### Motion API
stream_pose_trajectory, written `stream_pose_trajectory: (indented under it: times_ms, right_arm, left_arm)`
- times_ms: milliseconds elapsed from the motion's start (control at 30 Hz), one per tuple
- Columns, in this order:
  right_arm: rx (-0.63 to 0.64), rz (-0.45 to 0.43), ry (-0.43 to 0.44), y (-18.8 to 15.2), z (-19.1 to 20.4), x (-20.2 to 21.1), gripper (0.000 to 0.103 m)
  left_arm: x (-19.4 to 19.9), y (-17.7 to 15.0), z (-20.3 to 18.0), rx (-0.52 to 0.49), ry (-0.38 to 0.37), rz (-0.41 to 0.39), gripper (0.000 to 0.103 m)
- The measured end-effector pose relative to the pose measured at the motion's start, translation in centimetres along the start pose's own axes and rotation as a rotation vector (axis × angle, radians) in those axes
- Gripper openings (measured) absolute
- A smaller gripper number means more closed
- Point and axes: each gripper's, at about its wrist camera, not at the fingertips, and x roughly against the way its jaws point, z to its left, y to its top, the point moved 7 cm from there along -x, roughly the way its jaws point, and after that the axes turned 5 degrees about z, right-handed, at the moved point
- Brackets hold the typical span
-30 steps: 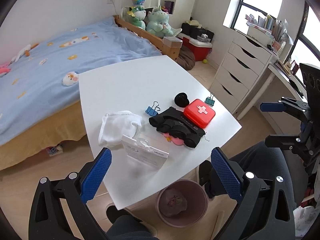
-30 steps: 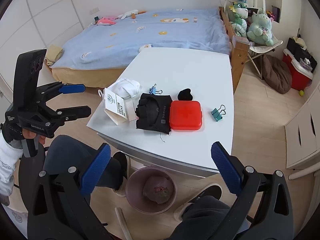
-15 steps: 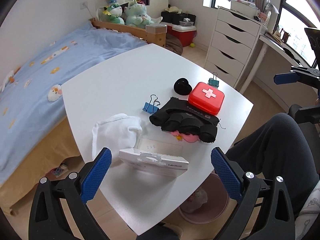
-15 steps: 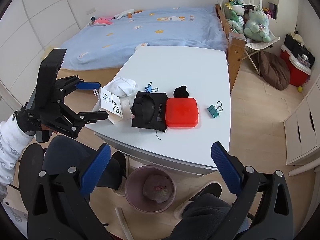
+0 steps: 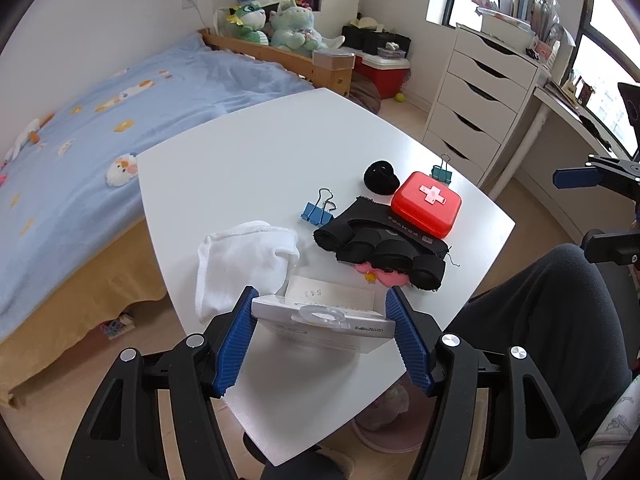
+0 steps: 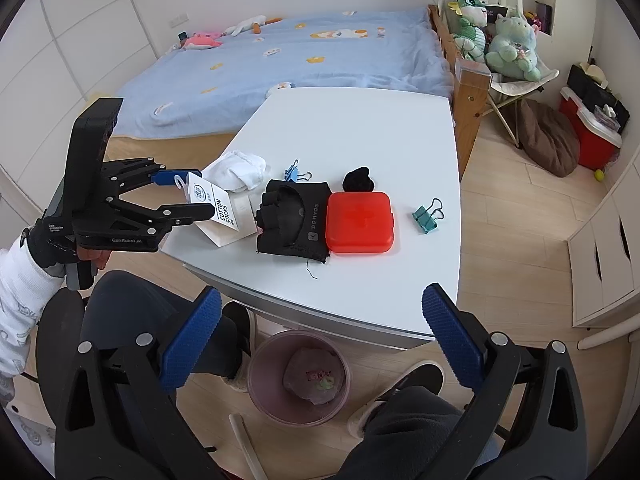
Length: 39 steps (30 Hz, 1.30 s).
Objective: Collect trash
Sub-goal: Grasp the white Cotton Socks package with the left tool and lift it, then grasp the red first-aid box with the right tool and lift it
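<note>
A white sock package card [image 5: 320, 322] marked "COTTON SOCKS" [image 6: 214, 205] lies at the near left corner of the white table [image 5: 256, 168]. My left gripper [image 5: 322, 320] has its blue pads on both sides of the card, touching its edges. In the right wrist view the left gripper [image 6: 182, 196] reaches the card from the left. My right gripper [image 6: 318, 342] is open and empty, held off the table's front edge above a pink trash bin [image 6: 298, 376] with crumpled waste inside.
On the table lie a white sock [image 5: 244, 256], a black glove [image 5: 380, 248], a red first-aid box [image 5: 426, 204], a black cloth ball [image 5: 380, 176] and two binder clips [image 5: 318, 210] [image 6: 428, 216]. A bed [image 5: 100, 120], drawers [image 5: 476, 92] and my legs surround the table.
My left gripper has moved forward onto the sock package card and closed its jaws around it. My right gripper has hardly moved.
</note>
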Motion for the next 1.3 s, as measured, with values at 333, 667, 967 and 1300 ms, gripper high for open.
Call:
stream_pose_trajectory:
  times_ms: [333, 667, 967, 1300]
  right_arm:
    - [0.001, 0.021, -0.043, 1.6, -1.3, -1.6, 0.099]
    - [0.011, 0.117, -0.09, 5.1, -2.6, -6.7, 0.099]
    - [0.011, 0.223, -0.092, 6.2, -3.7, -11.3, 0.098]
    - [0.006, 0.277, -0.078, 6.2, -4.0, -13.4, 0.079]
  left_arm:
    - [2.7, 0.1, -0.3, 0.11, 0.011, -0.036, 0.064]
    - [4.7, 0.2, -0.8, 0.157, 0.005, -0.072, 0.064]
    - [5.2, -0.2, -0.8, 0.173, -0.005, -0.086, 0.064]
    - [5.1, -0.8, -0.6, 0.19, -0.012, -0.087, 0.064]
